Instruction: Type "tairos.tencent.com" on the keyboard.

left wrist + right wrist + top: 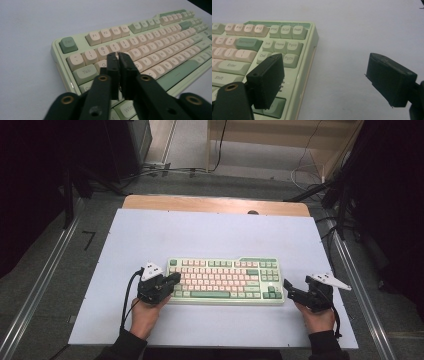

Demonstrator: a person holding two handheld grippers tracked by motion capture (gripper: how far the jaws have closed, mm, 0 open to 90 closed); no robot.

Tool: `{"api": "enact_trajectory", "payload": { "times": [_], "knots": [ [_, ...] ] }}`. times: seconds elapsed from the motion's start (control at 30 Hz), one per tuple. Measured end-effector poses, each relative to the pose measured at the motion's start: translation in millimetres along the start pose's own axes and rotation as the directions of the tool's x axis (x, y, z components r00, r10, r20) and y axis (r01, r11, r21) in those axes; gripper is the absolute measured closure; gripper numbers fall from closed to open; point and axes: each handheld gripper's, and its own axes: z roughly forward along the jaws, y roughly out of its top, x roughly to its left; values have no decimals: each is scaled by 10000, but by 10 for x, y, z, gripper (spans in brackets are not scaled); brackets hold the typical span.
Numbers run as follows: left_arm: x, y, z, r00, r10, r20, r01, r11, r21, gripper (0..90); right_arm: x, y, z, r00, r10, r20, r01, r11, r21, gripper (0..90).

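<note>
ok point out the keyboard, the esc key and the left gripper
keyboard [225, 280], high view, middle of its key field
esc key [68, 44], left gripper view, top of the green keycap
left gripper [119, 56], left gripper view, between its closed fingertips

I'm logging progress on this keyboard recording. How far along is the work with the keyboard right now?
Done: the keyboard lies flat and square on the white table, both grippers brought to its ends. In hand: the left gripper, jaws shut with nothing between them, hovers over the Q-W keys; whether it touches them I cannot tell. Left: the right gripper stands open, astride the right edge, gripping nothing yet.
</note>
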Motion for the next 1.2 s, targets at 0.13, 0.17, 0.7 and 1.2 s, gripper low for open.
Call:
{"api": "enact_trajectory", "payload": {
  "times": [0.13,0.17,0.7,1.2],
  "knots": [
    [-13,2,42,9997,153,172,-157,9997,193,900,13,5,10,10000,-11,-10,11,10000,27,132],
    [-11,4,55,9997,177,196,-182,9996,239,900,11,2,7,10000,-8,5,8,10000,34,133],
    [-16,-9,214,9996,267,122,-278,9945,1010,900,-30,-30,-36,9999,106,127,-106,9999,18,133],
    [-4,14,39,9991,-195,-380,170,9977,-649,340,-1,-20,-55,9999,110,-5,-110,9998,-180,175]
  ]
}}
